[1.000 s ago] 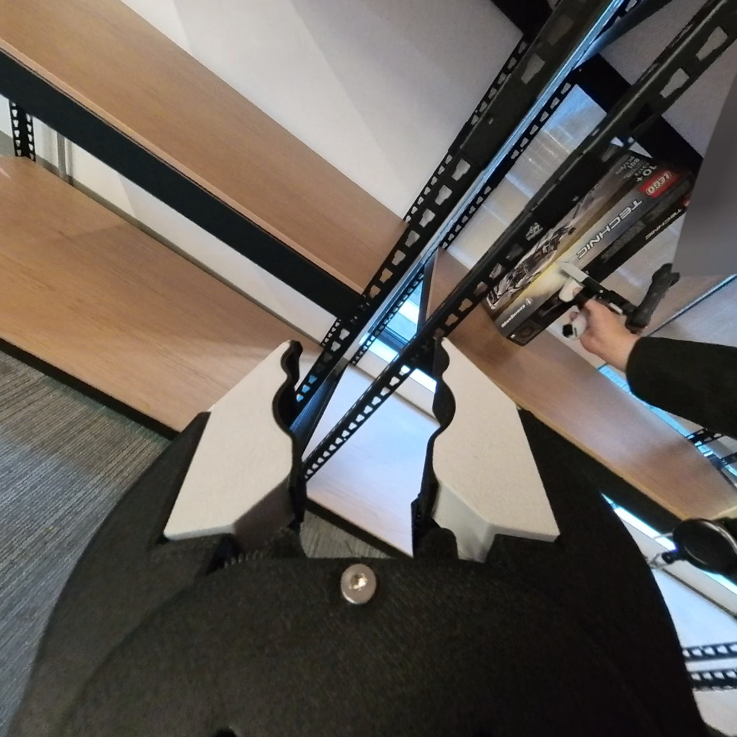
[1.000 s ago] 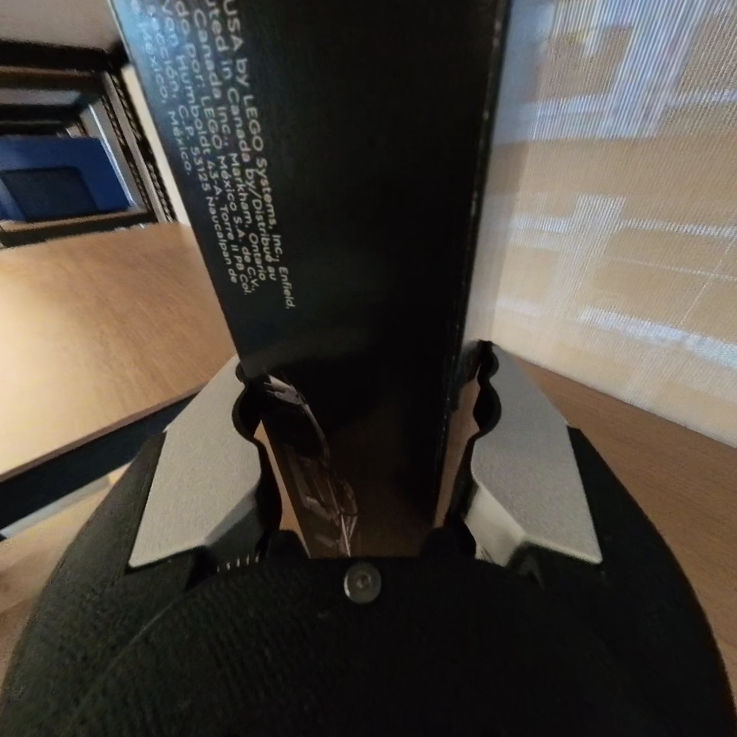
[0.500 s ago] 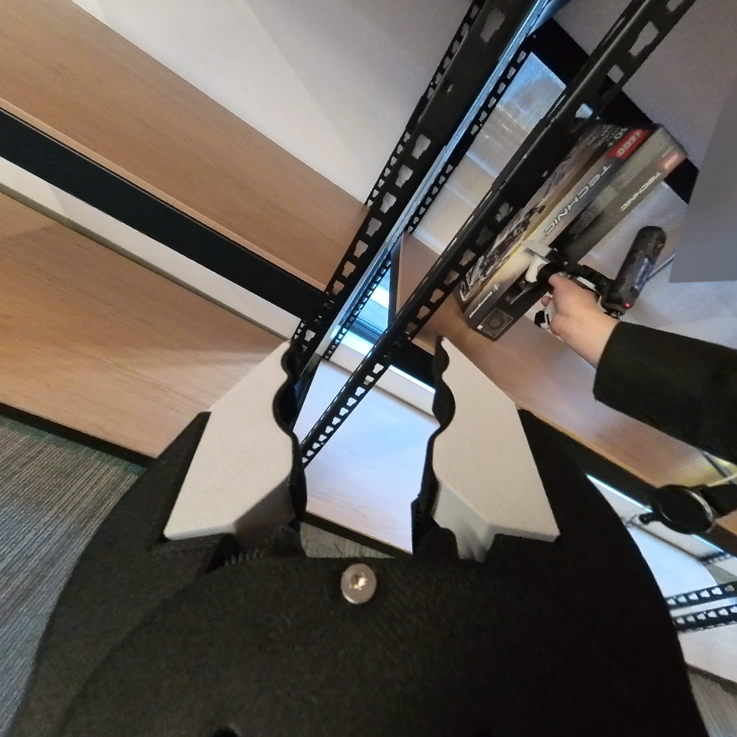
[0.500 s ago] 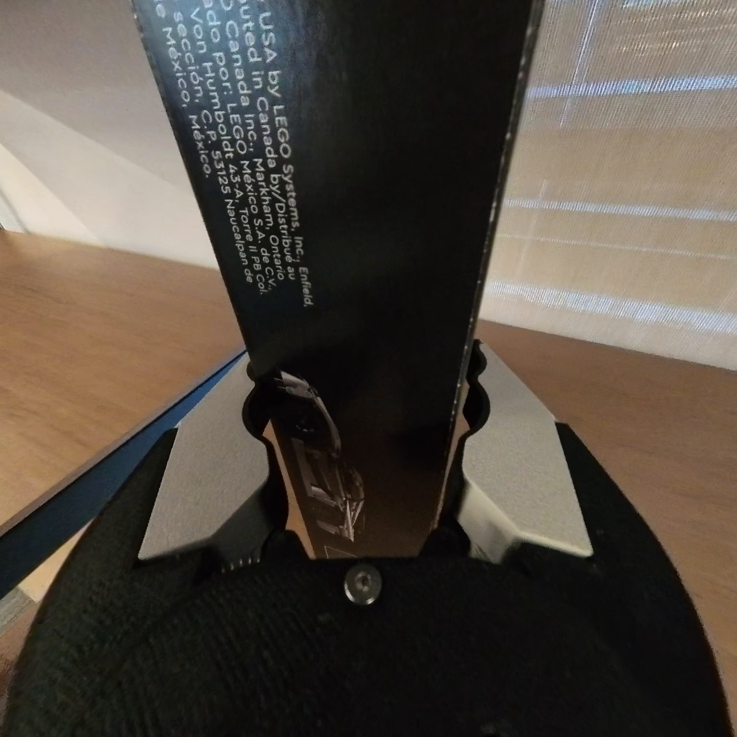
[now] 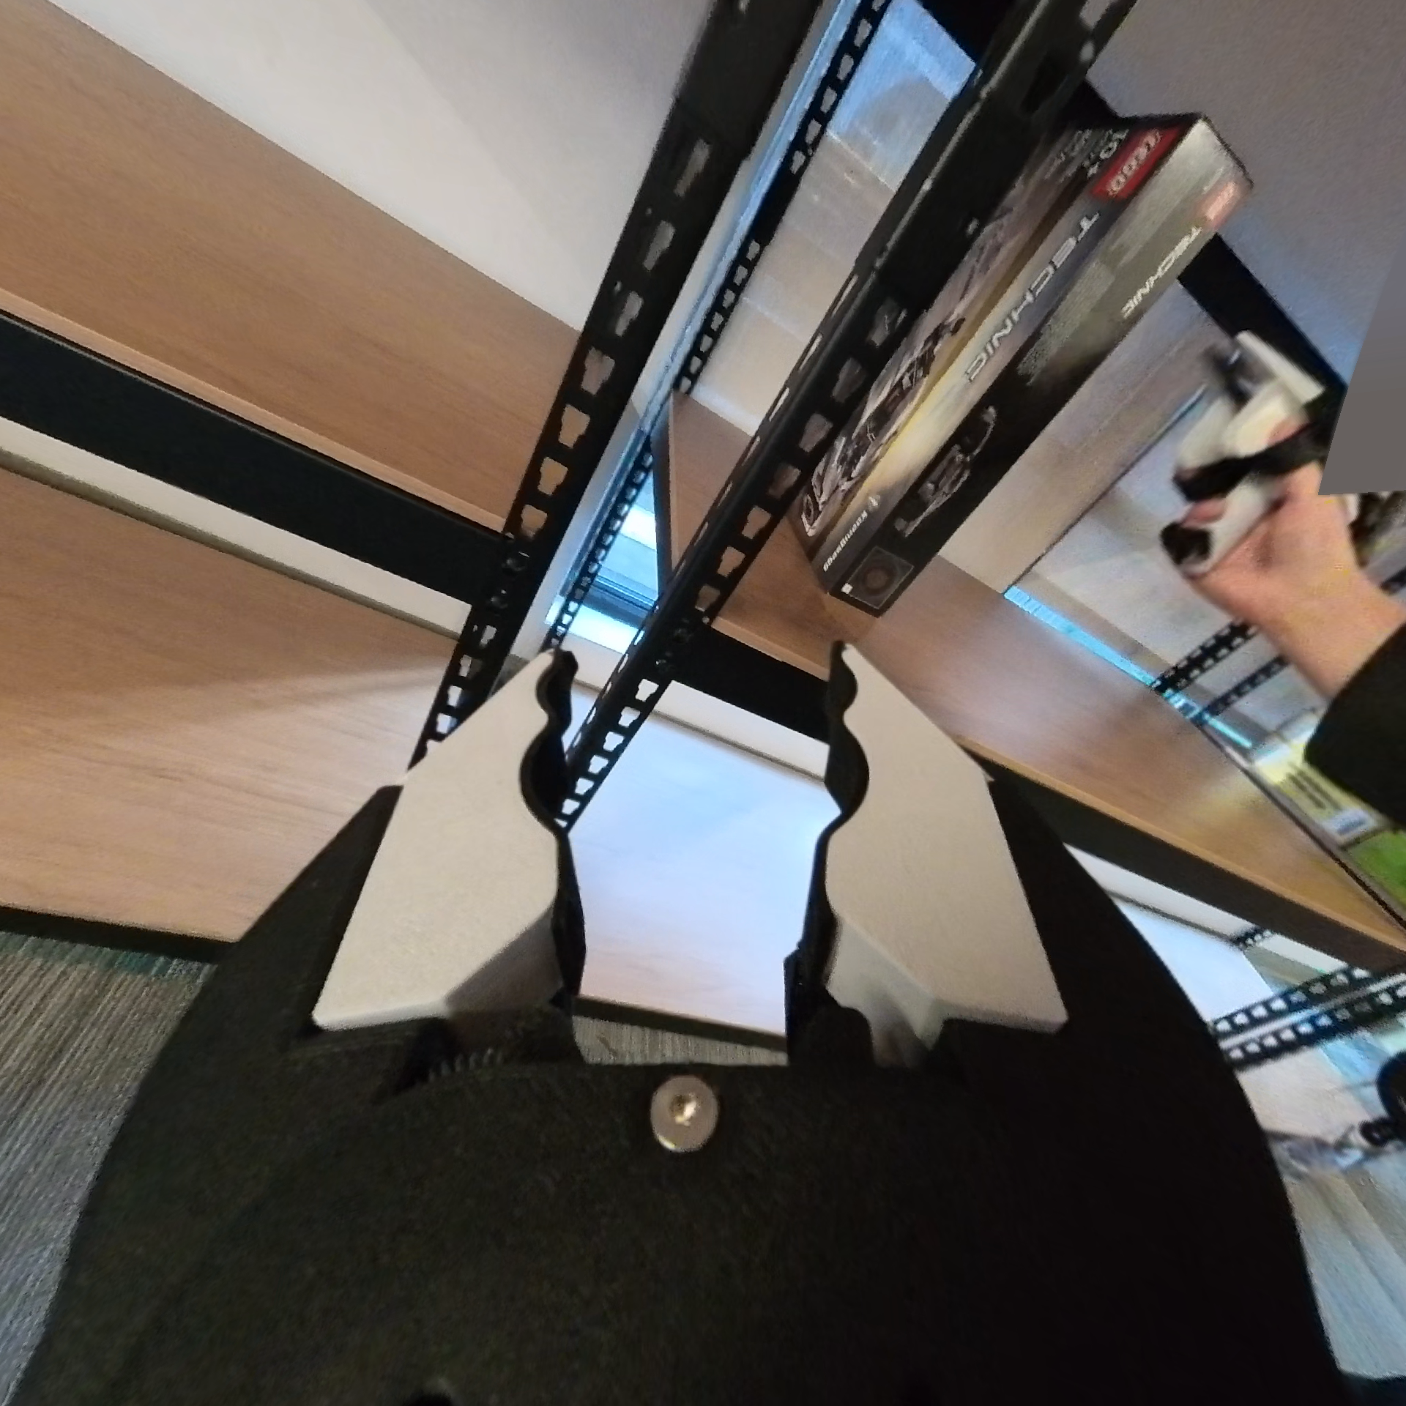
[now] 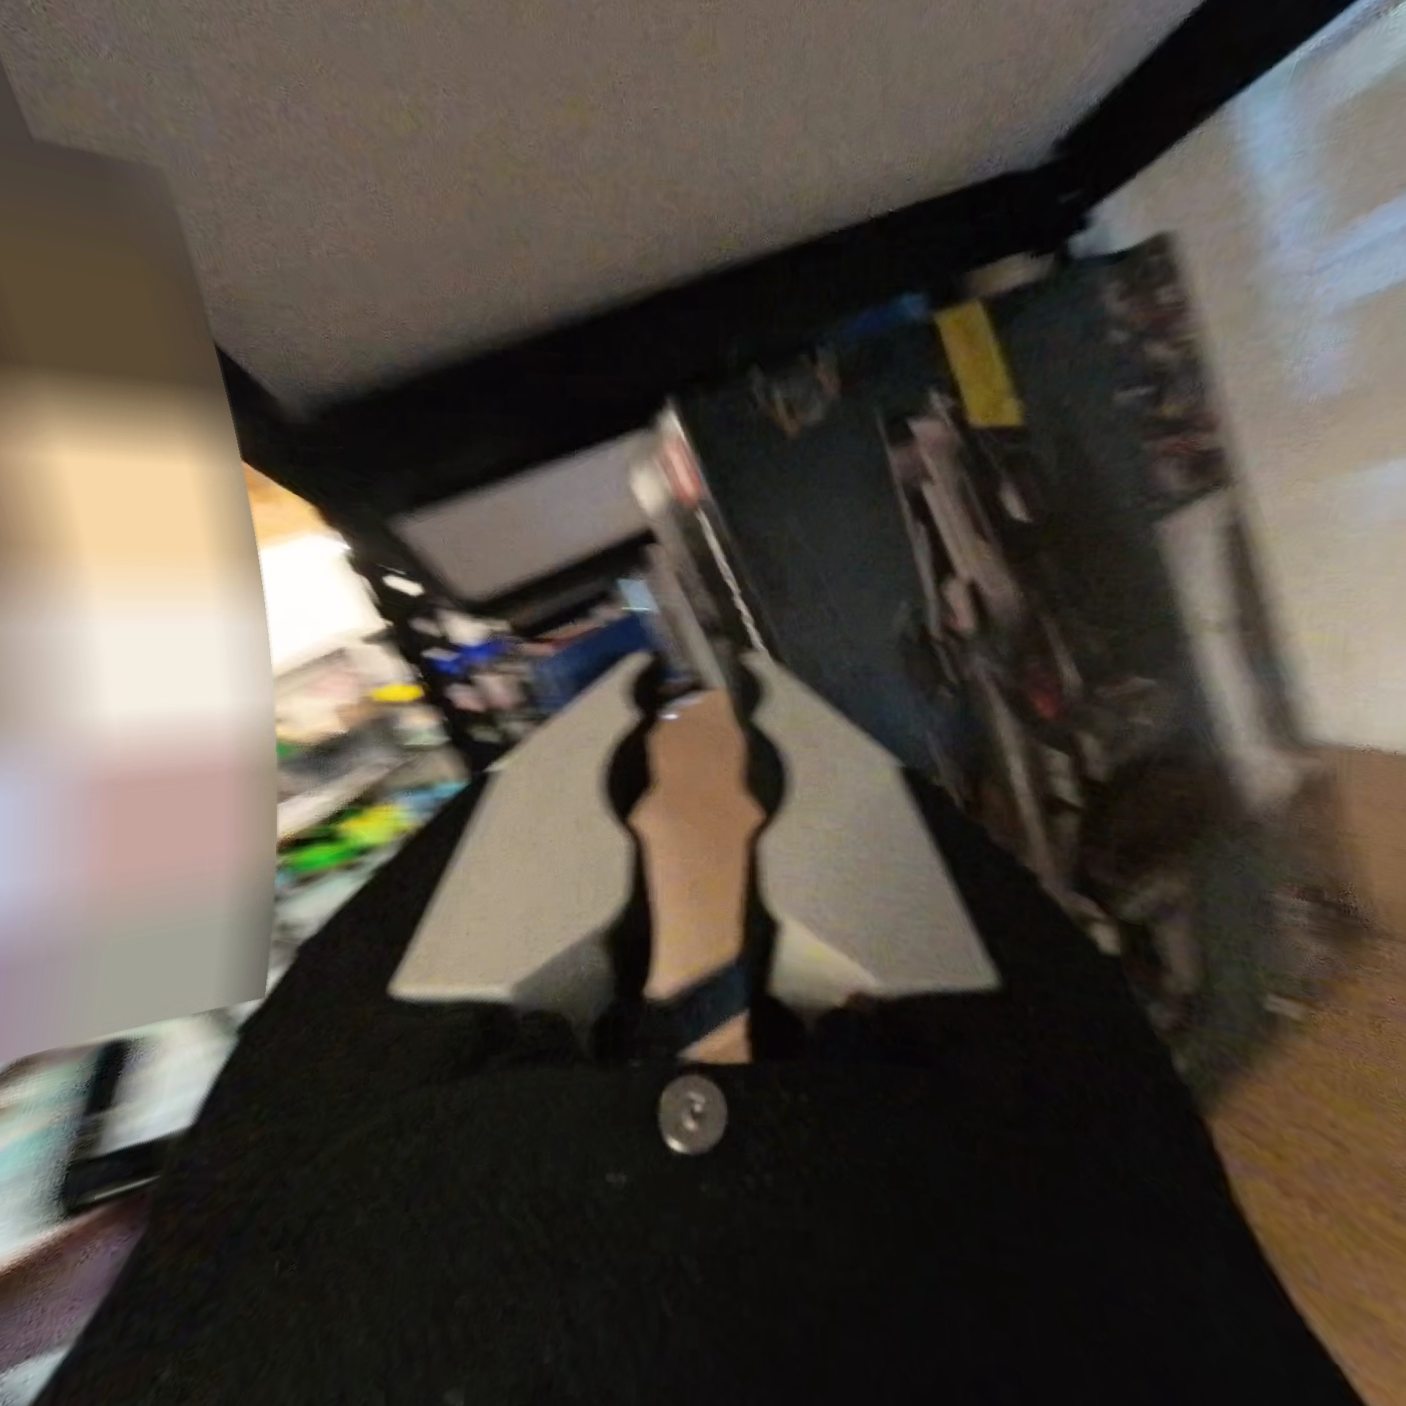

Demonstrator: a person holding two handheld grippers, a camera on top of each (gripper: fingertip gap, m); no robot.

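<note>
While both tongs point(image 5: 700, 669) point(image 6: 696, 677) gape empty, one box point(image 5: 1012, 342) stands shelved.

Right wrist view smeared throughout by motion blur. Dark box point(image 6: 989, 609) on the shelf point(image 6: 1293, 1027) readable only as a dark face with a yellow patch; clutter point(image 6: 357, 761) at left beyond telling. In the left wrist view, right hand-held gripper point(image 5: 1248, 456) blurred, partly cut by a grey patch; sleeve point(image 5: 1362, 730) cropped by the edge.
</note>
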